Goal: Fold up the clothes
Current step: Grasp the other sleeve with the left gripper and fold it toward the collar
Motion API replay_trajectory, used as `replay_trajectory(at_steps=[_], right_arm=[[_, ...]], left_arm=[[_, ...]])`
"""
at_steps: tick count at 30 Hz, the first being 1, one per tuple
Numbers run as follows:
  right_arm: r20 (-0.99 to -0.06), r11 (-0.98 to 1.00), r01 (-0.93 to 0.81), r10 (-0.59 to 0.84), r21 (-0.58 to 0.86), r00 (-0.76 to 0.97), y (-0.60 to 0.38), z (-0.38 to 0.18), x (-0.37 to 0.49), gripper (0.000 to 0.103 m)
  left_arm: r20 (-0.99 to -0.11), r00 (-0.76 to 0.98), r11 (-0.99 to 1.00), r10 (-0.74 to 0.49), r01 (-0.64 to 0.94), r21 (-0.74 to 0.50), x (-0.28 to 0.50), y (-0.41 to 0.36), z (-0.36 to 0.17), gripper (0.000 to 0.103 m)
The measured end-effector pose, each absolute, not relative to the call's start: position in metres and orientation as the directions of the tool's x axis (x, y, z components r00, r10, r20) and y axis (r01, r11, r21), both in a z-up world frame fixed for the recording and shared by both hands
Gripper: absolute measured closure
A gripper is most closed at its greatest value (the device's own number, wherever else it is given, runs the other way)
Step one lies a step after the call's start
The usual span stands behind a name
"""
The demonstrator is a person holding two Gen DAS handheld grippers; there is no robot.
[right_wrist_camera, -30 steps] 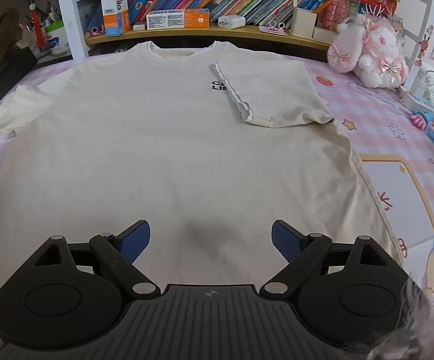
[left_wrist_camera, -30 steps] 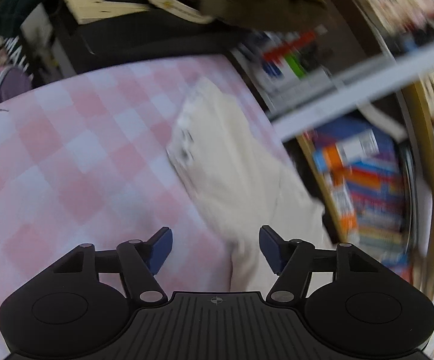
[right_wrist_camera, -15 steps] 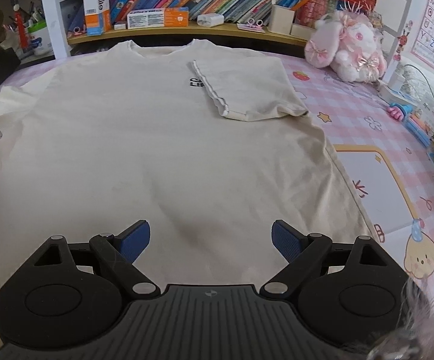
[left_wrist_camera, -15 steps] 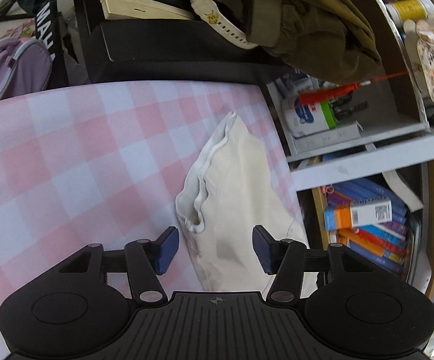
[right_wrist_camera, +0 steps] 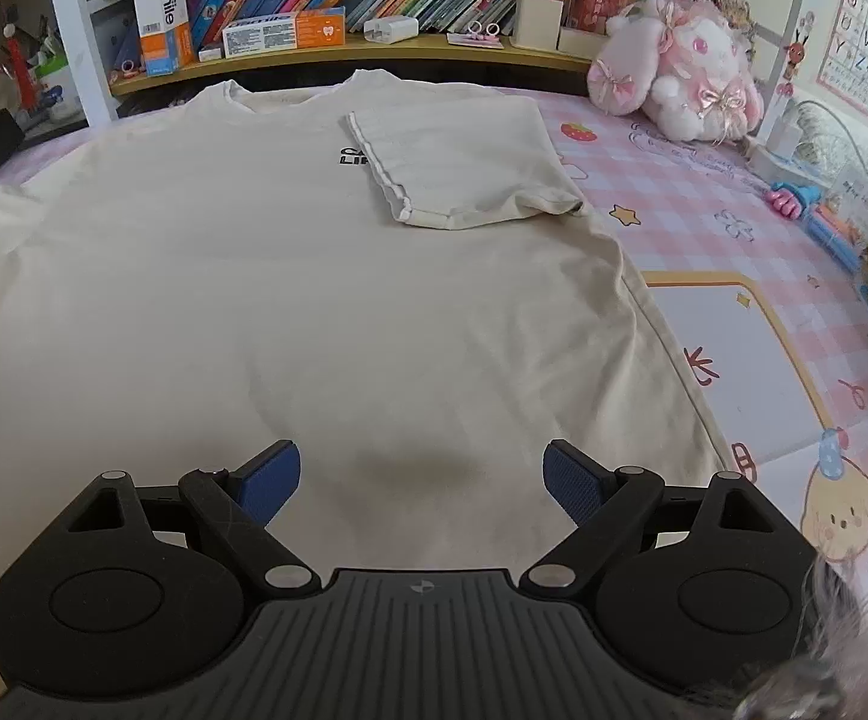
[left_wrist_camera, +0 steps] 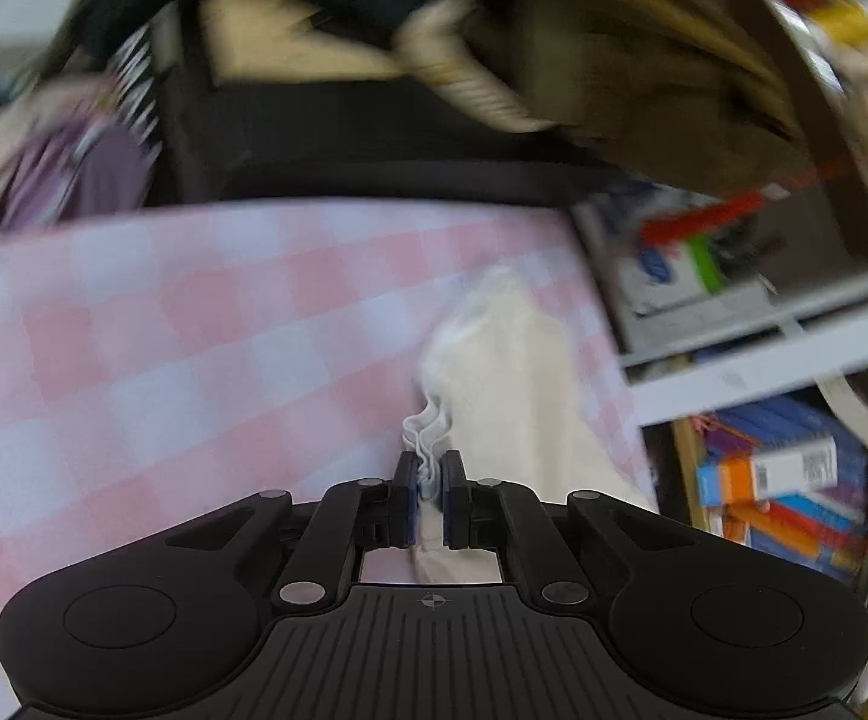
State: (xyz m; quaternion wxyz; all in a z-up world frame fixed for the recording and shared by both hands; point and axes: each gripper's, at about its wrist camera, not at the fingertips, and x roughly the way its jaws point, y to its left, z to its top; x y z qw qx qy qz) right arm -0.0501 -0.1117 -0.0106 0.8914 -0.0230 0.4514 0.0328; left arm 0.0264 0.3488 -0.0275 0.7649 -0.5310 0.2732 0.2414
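Note:
A cream T-shirt (right_wrist_camera: 266, 276) lies spread flat on the pink checked cloth, neck toward the bookshelf. Its right sleeve (right_wrist_camera: 464, 168) is folded inward onto the chest. In the blurred left wrist view the other sleeve (left_wrist_camera: 506, 372) lies on the cloth, and my left gripper (left_wrist_camera: 431, 480) is shut on the bunched hem of that sleeve. My right gripper (right_wrist_camera: 421, 477) hovers open over the lower part of the shirt, nothing between its blue pads (right_wrist_camera: 572, 480).
A bookshelf (right_wrist_camera: 374, 42) with books and boxes runs along the back. A pink plush toy (right_wrist_camera: 674, 78) sits at the back right. Pens and small toys (right_wrist_camera: 818, 222) lie along the right edge. A dark bag with clothes (left_wrist_camera: 374, 138) stands beyond the left sleeve.
My left gripper closed on the sleeve hem, which stood between its open pads half a second ago. The right gripper drifted slightly over the shirt, still open.

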Motion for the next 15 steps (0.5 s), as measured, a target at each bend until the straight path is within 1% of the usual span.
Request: replay_trajectory(at_steps=[3, 5, 6, 8, 9, 10, 11, 12, 14, 15], right_arm=[[-0.802, 0.997, -0.078, 0.054, 0.010, 0.595, -0.124, -0.011, -0.048, 0.015], [-0.803, 0.998, -0.060, 0.057, 0.026, 0.593, -0.135, -0.013, -0.045, 0.015], [-0.804, 0.998, -0.049, 0.057, 0.035, 0.591, -0.141, -0.014, -0.044, 0.015], [-0.808, 0.998, -0.032, 0.060, 0.051, 0.586, -0.151, -0.016, -0.041, 0.015], [-0.810, 0.998, -0.024, 0.062, 0.059, 0.584, -0.156, -0.017, -0.039, 0.015], [-0.811, 0.998, -0.021, 0.067, 0.067, 0.581, -0.159, -0.018, -0.038, 0.015], [-0.812, 0.997, -0.023, 0.073, 0.073, 0.579, -0.161, -0.019, -0.037, 0.015], [-0.813, 0.997, -0.026, 0.078, 0.077, 0.576, -0.163, -0.020, -0.036, 0.015], [-0.816, 0.996, -0.035, 0.087, 0.082, 0.571, -0.165, -0.021, -0.035, 0.015], [-0.818, 0.996, -0.038, 0.091, 0.085, 0.567, -0.166, -0.022, -0.036, 0.015]], left_arm=[[-0.629, 0.775, 0.489, 0.061, -0.572, -0.658, 0.051, 0.320, 0.005, 0.098], [-0.597, 0.802, 0.667, -0.019, -0.435, -0.605, 0.074, 0.294, 0.034, 0.098], [-0.588, 0.806, 0.752, -0.069, -0.345, -0.561, 0.084, 0.276, 0.048, 0.098], [-0.623, 0.765, 0.909, -0.166, -0.127, -0.398, 0.099, 0.228, 0.066, 0.096], [-0.675, 0.711, 0.957, -0.196, -0.012, -0.291, 0.102, 0.199, 0.061, 0.089], [-0.731, 0.649, 0.976, -0.212, 0.111, -0.185, 0.105, 0.170, 0.056, 0.086], [-0.780, 0.588, 0.974, -0.213, 0.189, -0.123, 0.104, 0.152, 0.042, 0.086], [-0.816, 0.546, 0.971, -0.187, 0.228, -0.070, 0.101, 0.140, 0.027, 0.085], [-0.845, 0.522, 0.982, -0.118, 0.189, -0.020, 0.096, 0.136, 0.008, 0.074], [-0.845, 0.523, 0.990, -0.111, 0.136, -0.046, 0.092, 0.142, 0.005, 0.060]])
